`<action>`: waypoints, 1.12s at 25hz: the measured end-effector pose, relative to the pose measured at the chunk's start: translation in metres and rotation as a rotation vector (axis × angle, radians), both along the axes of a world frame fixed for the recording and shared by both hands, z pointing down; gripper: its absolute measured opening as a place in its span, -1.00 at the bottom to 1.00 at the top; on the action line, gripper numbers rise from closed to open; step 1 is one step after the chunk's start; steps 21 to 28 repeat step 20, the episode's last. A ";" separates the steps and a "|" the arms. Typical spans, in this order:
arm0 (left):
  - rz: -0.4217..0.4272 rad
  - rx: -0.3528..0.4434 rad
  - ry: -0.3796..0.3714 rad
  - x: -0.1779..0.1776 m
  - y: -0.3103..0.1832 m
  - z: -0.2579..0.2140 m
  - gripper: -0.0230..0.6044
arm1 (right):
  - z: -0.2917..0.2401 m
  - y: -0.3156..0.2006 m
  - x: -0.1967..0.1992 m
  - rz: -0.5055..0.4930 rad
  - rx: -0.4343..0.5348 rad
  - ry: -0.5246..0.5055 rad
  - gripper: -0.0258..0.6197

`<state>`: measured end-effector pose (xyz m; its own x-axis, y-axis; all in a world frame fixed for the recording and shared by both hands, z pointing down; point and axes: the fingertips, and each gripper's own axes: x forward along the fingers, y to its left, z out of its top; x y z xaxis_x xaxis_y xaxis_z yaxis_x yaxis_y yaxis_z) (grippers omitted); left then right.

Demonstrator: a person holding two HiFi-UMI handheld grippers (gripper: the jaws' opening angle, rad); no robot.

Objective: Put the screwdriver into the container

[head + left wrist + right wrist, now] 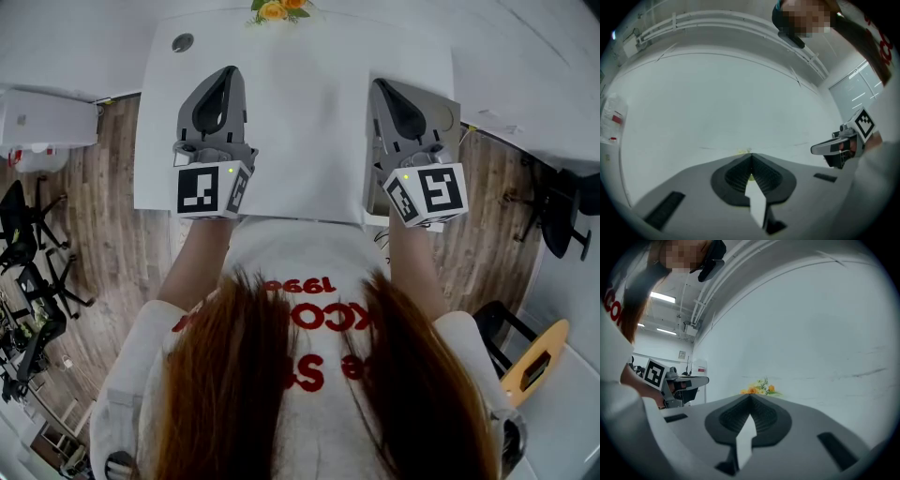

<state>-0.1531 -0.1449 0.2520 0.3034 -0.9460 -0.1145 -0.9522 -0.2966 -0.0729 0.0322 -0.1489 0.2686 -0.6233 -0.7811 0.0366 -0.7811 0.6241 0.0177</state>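
Standby, I'd say: in the head view the left gripper [229, 71] and right gripper [381, 86] hover over the white table [309, 141], flowers [278, 9] at its far edge. No screwdriver or container shows anywhere.

Left gripper view: jaws pressed together, nothing between them.

Right gripper view: likewise closed and empty.

The next move calls for locating the screwdriver, then spreading a claw.

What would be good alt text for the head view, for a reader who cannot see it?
Seen from above, a person holds the left hand-held gripper and the right hand-held gripper, both shut and empty, over a white table. Orange flowers stand at its far edge.
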 end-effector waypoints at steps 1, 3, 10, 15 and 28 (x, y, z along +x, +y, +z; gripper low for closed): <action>0.001 0.000 0.001 0.000 0.000 0.000 -0.91 | 0.000 0.000 -0.001 0.000 0.001 0.001 -0.91; 0.004 0.000 0.003 0.000 0.001 0.000 -0.90 | -0.001 0.000 -0.001 0.000 0.002 0.001 -0.91; 0.012 0.001 0.003 0.002 -0.001 -0.001 -0.90 | -0.004 -0.003 0.001 0.012 0.009 -0.018 -0.91; 0.020 0.002 0.002 0.003 -0.002 -0.002 -0.91 | -0.005 -0.002 0.001 0.015 0.013 -0.012 -0.91; 0.026 0.004 0.004 0.006 -0.003 -0.003 -0.90 | -0.007 -0.004 0.002 0.021 0.026 -0.010 -0.91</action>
